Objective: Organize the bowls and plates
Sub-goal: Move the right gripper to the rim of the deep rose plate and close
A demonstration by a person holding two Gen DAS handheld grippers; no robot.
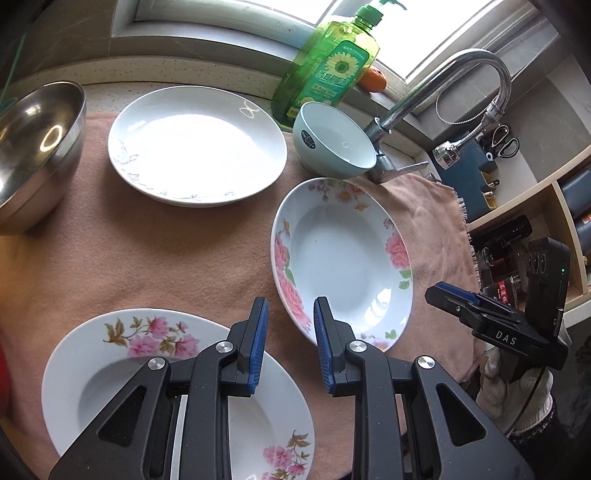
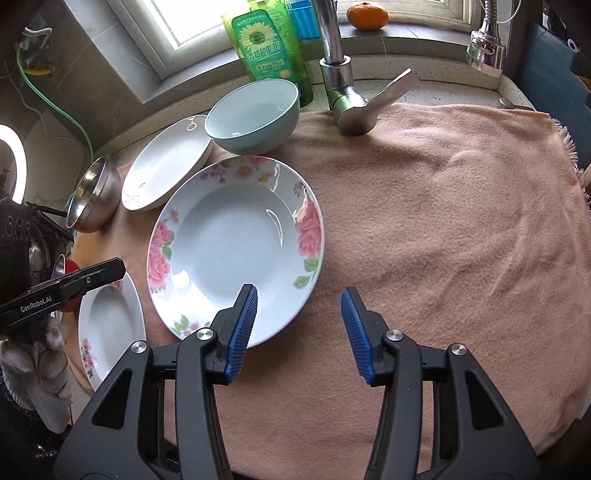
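Note:
On a pink towel [image 1: 147, 254] lie a rose-rimmed deep plate [image 1: 343, 258] [image 2: 229, 251], a second floral plate [image 1: 122, 373] [image 2: 107, 325] at the near left, a plain white plate [image 1: 195, 144] [image 2: 166, 166], a pale blue bowl [image 1: 332, 140] [image 2: 255, 114] and a steel bowl [image 1: 33, 155] [image 2: 94, 199]. My left gripper [image 1: 290, 343] is open and empty, hovering between the two floral plates. My right gripper [image 2: 299, 332] is open and empty, its left finger over the rose plate's near rim; it also shows in the left wrist view [image 1: 461, 299].
A chrome tap [image 1: 436, 96] [image 2: 343, 81] stands behind the blue bowl. A green soap bottle [image 1: 332, 66] [image 2: 269, 51] and an orange [image 2: 367, 14] are by the window sill. The towel's right half [image 2: 461, 229] lies bare. Shelves [image 1: 535, 221] stand at the right.

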